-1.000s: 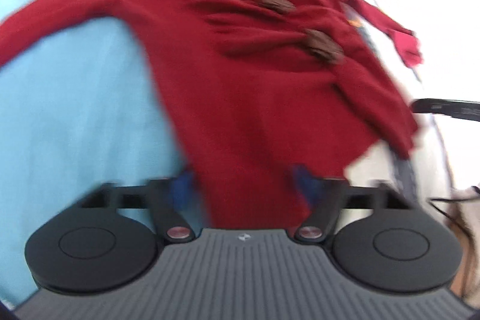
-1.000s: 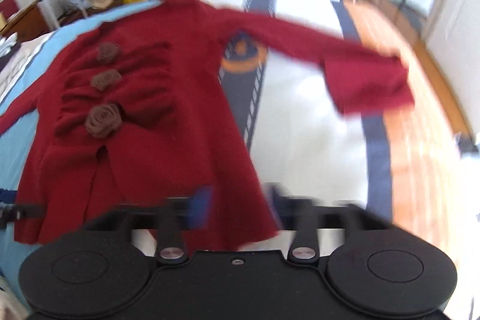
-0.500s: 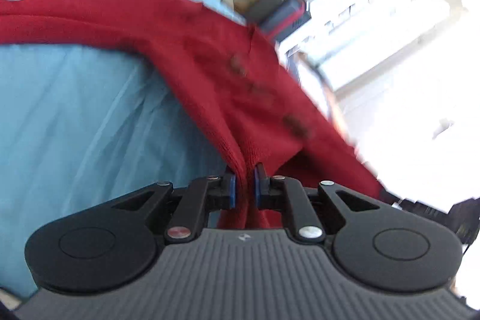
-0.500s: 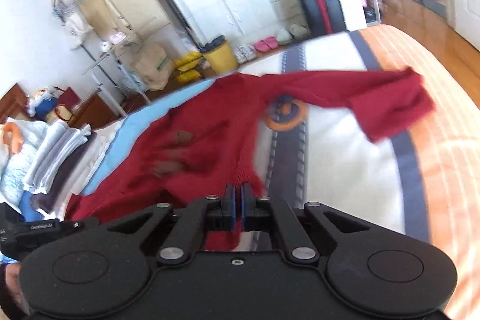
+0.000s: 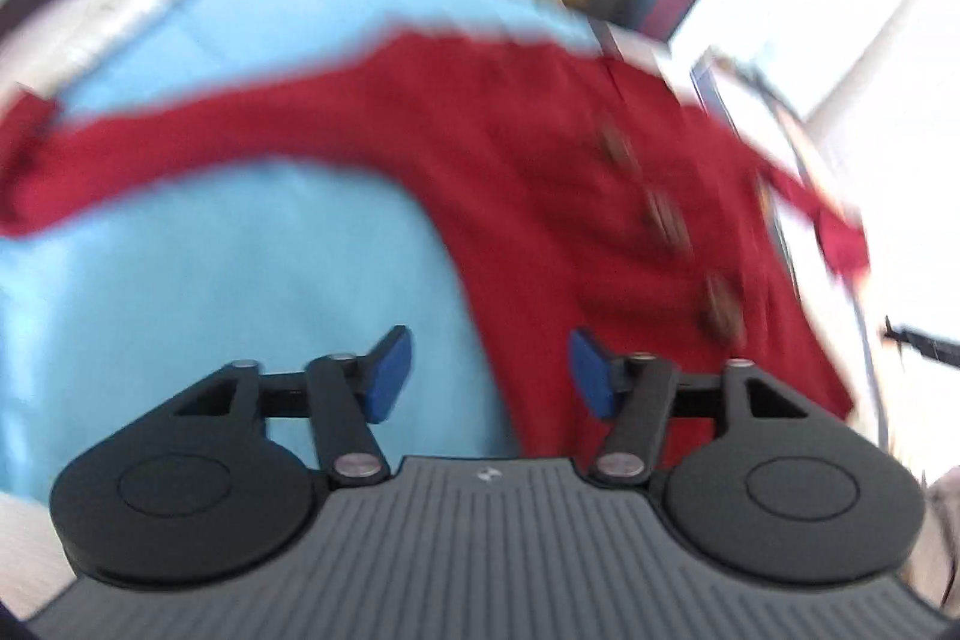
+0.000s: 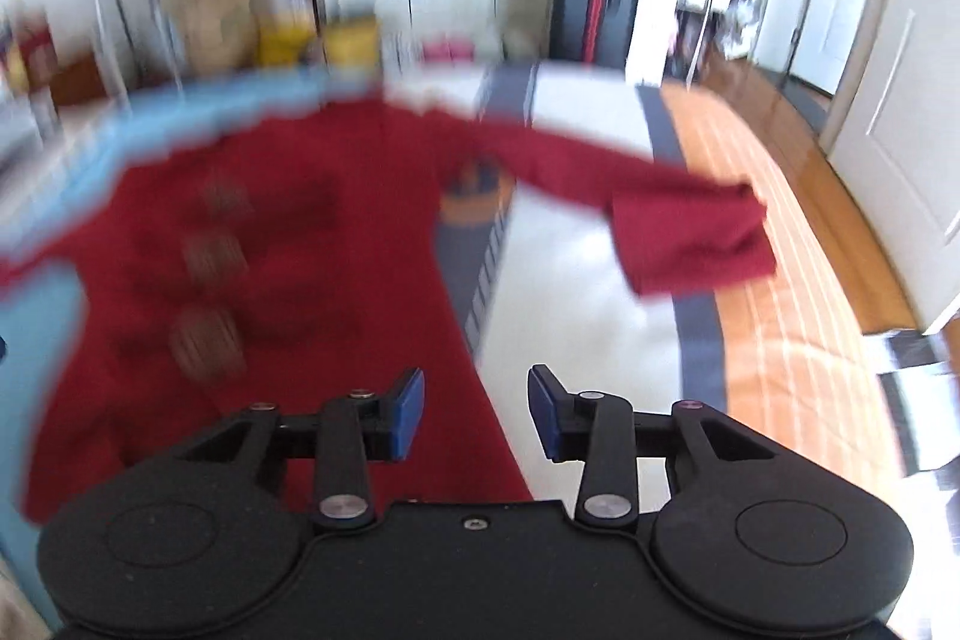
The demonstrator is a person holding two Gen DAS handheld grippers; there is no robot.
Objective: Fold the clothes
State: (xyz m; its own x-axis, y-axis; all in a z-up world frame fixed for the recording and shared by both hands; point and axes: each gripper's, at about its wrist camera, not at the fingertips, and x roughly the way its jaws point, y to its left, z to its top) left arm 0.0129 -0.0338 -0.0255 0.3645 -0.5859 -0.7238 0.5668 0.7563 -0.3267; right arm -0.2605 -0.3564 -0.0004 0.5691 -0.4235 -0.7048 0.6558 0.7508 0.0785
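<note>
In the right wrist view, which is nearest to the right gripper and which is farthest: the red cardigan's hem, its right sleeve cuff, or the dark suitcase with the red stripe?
Measured from the right gripper:
1. Red cardigan's hem, just below the open fingers.
2. Right sleeve cuff, farther off to the right, lying on the bed.
3. Dark suitcase with the red stripe, farthest, standing beyond the bed by the wall.

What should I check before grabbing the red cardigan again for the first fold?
1. Left claw open and empty: ok, the blue pads stand apart with nothing between them.
2. Right claw open and empty: ok.
3. Red cardigan spread flat on the bed: ok, body laid out, rosette buttons facing up.
4. Right sleeve straight: not ok, it angles out and its cuff looks bunched.
5. Left sleeve laid out: ok, stretched across the blue sheet.
6. Hem edge sharp enough to aim at: cannot tell, both views are motion-blurred.
</note>
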